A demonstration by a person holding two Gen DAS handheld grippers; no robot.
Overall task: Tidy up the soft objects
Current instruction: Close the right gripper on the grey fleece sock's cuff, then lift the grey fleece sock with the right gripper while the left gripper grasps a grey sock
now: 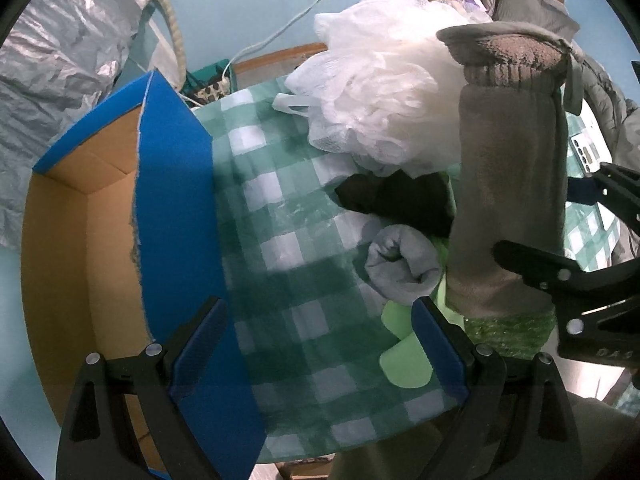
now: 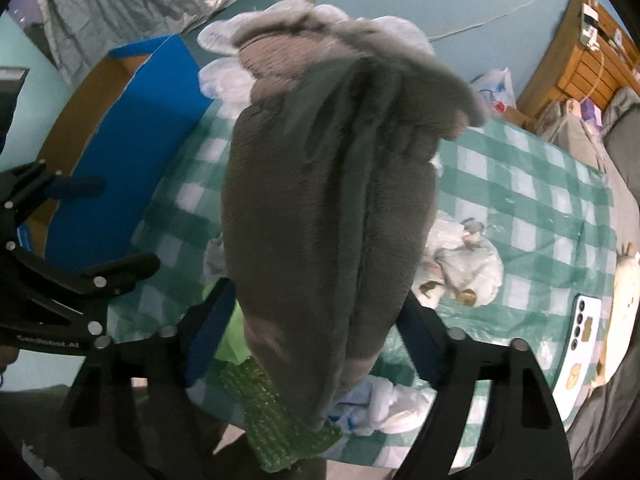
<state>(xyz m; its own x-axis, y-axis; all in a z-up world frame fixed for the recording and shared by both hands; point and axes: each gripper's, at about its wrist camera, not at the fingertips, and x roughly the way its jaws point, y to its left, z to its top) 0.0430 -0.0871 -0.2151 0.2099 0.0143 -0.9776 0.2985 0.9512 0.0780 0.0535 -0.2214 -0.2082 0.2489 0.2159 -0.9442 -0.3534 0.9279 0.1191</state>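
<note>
Grey sock [image 1: 508, 184] stands upright at right in the left wrist view, clamped by the right gripper [image 1: 560, 280]. Left gripper [image 1: 320, 344] hangs open over the checked cloth [image 1: 280, 208], beside the box [image 1: 100, 216].

Right wrist view: right gripper [image 2: 316, 312] pinches the sock [image 2: 328, 208] above the cloth [image 2: 520, 184].

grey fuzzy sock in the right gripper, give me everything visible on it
The grey sock is plush, fleecy fabric with a ribbed, browner cuff at its far end. It stands lengthwise out of the right gripper, whose blue-padded fingers pinch its lower end, lifted above the green checked tablecloth. Its body is creased into long folds. Behind it sits the white mesh pouf; below, green bubble wrap.
</note>
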